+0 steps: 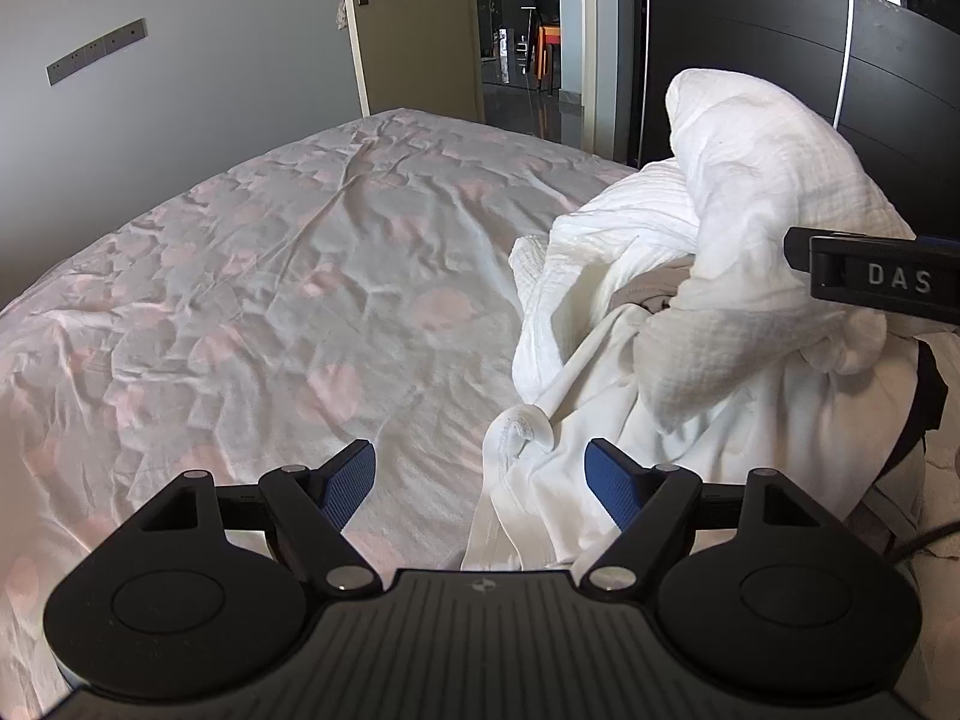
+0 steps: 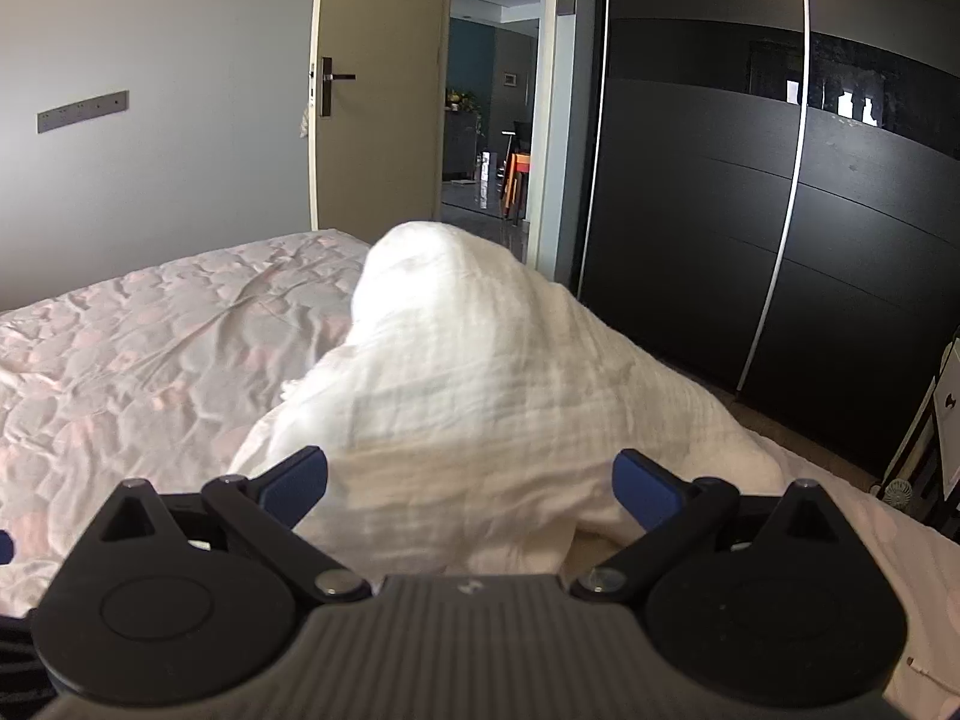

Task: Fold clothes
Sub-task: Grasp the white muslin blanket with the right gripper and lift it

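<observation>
A heap of white clothes [image 1: 690,300] lies on the bed's right side, with a crinkled gauze piece raised on top. My left gripper [image 1: 480,480] is open low over the sheet. A hemmed white edge [image 1: 510,468] of the heap lies between its blue pads [image 1: 351,483], closer to the right one. My right gripper [image 2: 474,489] is open too, and the blurred gauze cloth [image 2: 480,372] bulges up between and beyond its fingers. In the left wrist view the right tool's black housing marked DAS [image 1: 882,282] pokes in against the raised cloth.
The bed [image 1: 240,276] carries a wrinkled white cover with pale pink dots, spreading left and far. A dark sliding wardrobe [image 2: 750,210] stands right of the bed. An open door [image 2: 378,90] and hallway lie beyond. A dark strap [image 1: 927,396] shows under the heap.
</observation>
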A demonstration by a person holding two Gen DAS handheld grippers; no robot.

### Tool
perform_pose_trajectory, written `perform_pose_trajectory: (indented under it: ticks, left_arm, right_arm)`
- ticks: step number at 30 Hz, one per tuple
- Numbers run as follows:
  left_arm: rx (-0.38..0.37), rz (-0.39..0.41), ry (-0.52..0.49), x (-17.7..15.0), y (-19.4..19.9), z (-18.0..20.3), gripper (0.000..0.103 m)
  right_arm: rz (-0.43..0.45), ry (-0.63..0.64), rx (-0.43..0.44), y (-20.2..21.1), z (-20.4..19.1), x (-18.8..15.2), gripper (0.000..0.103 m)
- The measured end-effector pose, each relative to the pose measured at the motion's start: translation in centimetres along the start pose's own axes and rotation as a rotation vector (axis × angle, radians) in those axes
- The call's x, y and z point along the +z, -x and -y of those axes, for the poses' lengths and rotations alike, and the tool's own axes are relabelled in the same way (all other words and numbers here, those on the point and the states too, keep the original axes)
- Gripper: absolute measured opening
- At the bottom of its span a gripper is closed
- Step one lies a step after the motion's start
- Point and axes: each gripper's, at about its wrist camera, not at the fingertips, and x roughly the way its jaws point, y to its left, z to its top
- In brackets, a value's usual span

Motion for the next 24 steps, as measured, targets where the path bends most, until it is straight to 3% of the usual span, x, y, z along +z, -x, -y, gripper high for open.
perform_pose_trajectory:
  ticks: [3, 5, 8, 10, 13, 18, 24]
  left_arm:
    - [0.002, -0.007, 0.005, 0.5, -0.5, -0.3, 0.076]
    - [0.002, -0.011, 0.009, 0.7, -0.8, -0.5, 0.076]
    - [0.003, -0.018, 0.013, 1.1, -1.3, -0.7, 0.076]
    - [0.004, -0.022, 0.015, 1.1, -1.5, -0.8, 0.076]
    - [0.007, -0.03, 0.021, 1.0, -1.6, -1.1, 0.076]
    - [0.023, -0.026, 0.039, 0.9, -0.7, -2.6, 0.076]
    - [0.104, 0.013, 0.095, 0.2, 2.6, -6.8, 0.076]
  right_arm:
    - [-0.041, 0.004, 0.001, -1.8, 0.1, 0.3, 0.1]
    - [-0.068, 0.013, 0.0, -2.7, 0.1, 0.4, 0.092]
    - [-0.095, 0.021, -0.002, -3.8, 0.2, 0.4, 0.073]
    - [-0.104, 0.031, 0.003, -4.2, 0.3, 0.4, 0.054]
    - [-0.098, 0.052, 0.013, -4.2, 0.2, 0.6, 0.039]
    - [-0.024, 0.076, 0.129, -1.8, -0.9, 1.9, 0.029]
    - [0.053, 0.138, 0.358, 2.8, -7.1, 3.5, 0.027]
